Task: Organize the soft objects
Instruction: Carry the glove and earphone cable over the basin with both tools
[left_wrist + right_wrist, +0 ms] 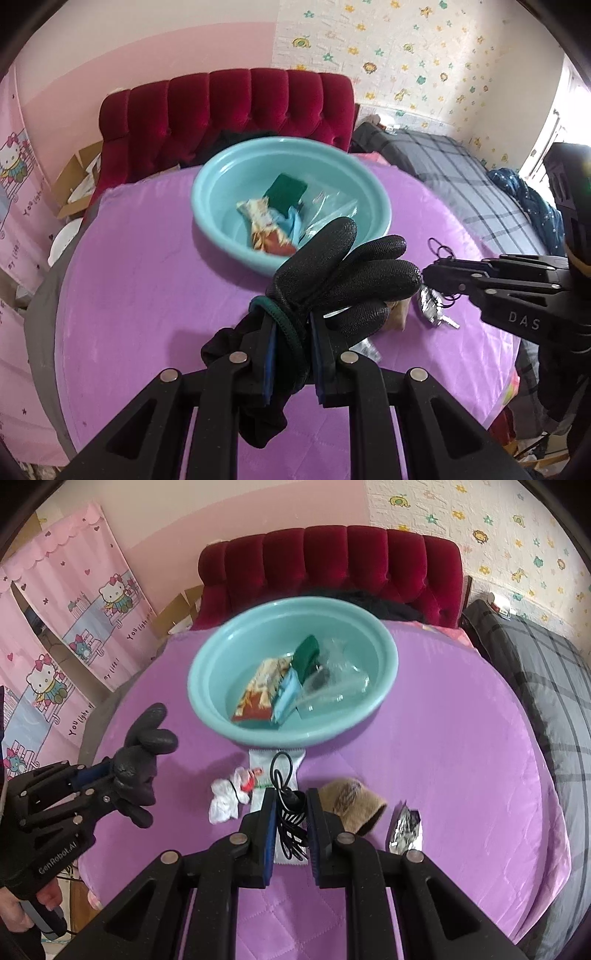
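While several items already lie in the round turquoise plastic basin [207, 686], sorting is judged partly done; black textured fabric glove [343, 273] is clamped in left hand-held gripper [291, 354]; coiled black cable [290, 812] is pinched in right hand-held gripper [290, 834]; crumpled white tissue [225, 801], brown furry pouch [351, 805] and silver foil packet [406, 830] are left on purple quilted worktop [461, 757]; open cloth is seen right of basin; worktop edges are close at both sides.

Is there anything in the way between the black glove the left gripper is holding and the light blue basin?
Nothing visible does. The black knitted glove, clamped in the left gripper, hangs above bare purple tablecloth, and the round light blue plastic basin sits open-topped just beyond it.
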